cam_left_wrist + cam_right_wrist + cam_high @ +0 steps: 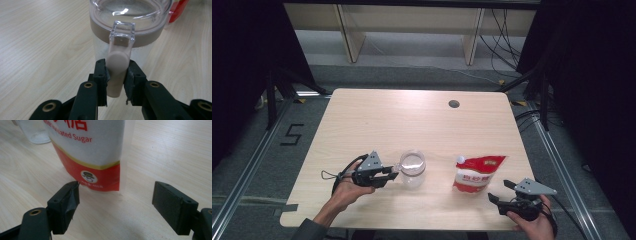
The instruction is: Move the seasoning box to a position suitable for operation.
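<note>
Plainly seen from the high view: left tool [393,173] held level on the near-left part of the bench [377,120], tips against the side of a clear jar [413,169]. Closed on the jar's beige handle [117,72], as the left gripper view showed: one black pad pressed on each side of the handle's round knob. Clear square latch [122,32] above that handle, at the rim of the transparent lid [130,12], over a beige band round the jar's top. Jar upright, near the middle of the bench's front half, with what looked like a little white matter at the bottom.

Just right of the jar, apart from it, stood a red and white sugar pouch [477,173], white cap at its upper left corner, label facing the near edge. Printed "Sugar" legible in the right gripper view, with a small round emblem on the red band at the pouch's [92,157] foot.

Right tool [499,191] held low at the near-right corner of the bench, pointed toward the pouch from its right and near side. Jaws spread wide, nothing between them but bare wood; left pad close to the pouch's bottom corner, not touching as far as could be told.

Round cable hole [454,104] near the far edge of the bench.
</note>
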